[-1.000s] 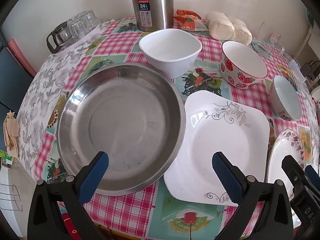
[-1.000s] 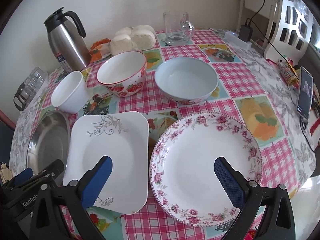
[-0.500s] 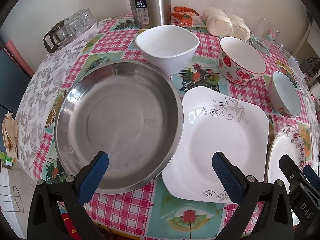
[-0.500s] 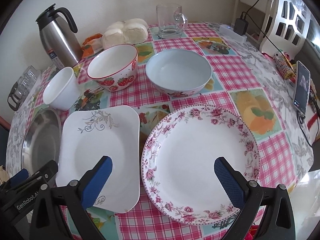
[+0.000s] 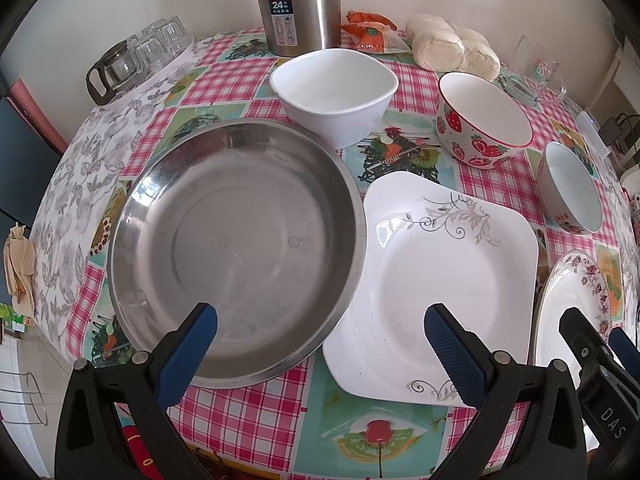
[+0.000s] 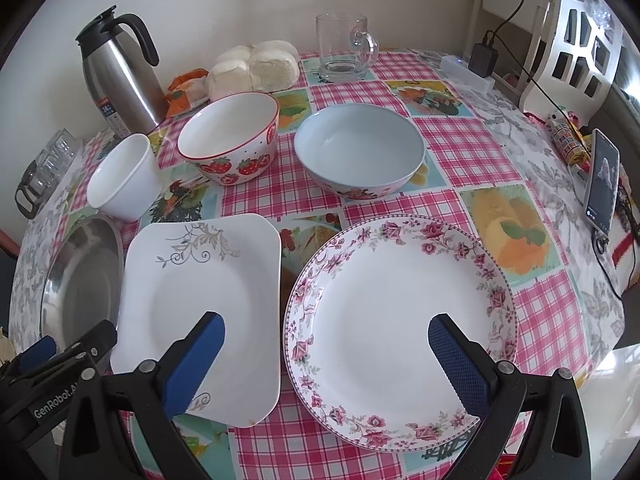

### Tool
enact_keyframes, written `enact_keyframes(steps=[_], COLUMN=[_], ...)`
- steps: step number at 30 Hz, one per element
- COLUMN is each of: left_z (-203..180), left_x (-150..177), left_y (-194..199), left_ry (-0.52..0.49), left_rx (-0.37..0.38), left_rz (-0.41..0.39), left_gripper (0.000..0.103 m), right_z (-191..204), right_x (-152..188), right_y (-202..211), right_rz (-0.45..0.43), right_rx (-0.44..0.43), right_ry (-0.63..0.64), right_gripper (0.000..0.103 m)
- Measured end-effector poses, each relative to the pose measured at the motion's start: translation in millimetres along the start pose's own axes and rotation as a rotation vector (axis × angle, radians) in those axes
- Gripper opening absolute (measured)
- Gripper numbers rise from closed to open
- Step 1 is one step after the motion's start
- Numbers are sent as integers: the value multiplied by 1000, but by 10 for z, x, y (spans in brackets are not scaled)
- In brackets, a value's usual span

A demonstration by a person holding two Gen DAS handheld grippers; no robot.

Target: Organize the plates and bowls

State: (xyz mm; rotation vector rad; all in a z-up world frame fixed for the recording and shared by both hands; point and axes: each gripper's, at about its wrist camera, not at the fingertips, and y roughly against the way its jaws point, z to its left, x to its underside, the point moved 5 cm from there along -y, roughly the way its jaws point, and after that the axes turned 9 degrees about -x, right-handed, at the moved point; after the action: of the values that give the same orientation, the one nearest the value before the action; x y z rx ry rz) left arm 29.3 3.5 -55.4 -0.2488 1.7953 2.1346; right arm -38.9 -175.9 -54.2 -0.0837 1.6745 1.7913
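My L gripper [image 5: 320,336]: spread, empty; steel pan [image 5: 236,248] at 11. R gripper [image 6: 326,344]: spread, empty; floral plate [image 6: 400,304] at 12, R nearer.

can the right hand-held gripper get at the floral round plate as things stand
Probably yes. The right hand-held gripper is open and hovers over the floral round plate, which lies bare and apart from the square plate. Nothing blocks its near rim.

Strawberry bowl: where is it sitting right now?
In the right wrist view the strawberry bowl stands in the back row, between the white square bowl on its left and the pale blue bowl on its right.
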Motion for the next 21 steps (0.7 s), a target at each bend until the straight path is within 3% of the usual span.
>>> enact_keyframes(steps=[21], left_z=[136], left_x=[-1], left_y=[-71], left_ry=[29], left_rx=[12], left_rz=[13], left_gripper=[103], right_z=[117], right_x=[29], right_y=[-50], right_rz=[13], right_rx=[8], right_ry=[25], right_gripper=[103])
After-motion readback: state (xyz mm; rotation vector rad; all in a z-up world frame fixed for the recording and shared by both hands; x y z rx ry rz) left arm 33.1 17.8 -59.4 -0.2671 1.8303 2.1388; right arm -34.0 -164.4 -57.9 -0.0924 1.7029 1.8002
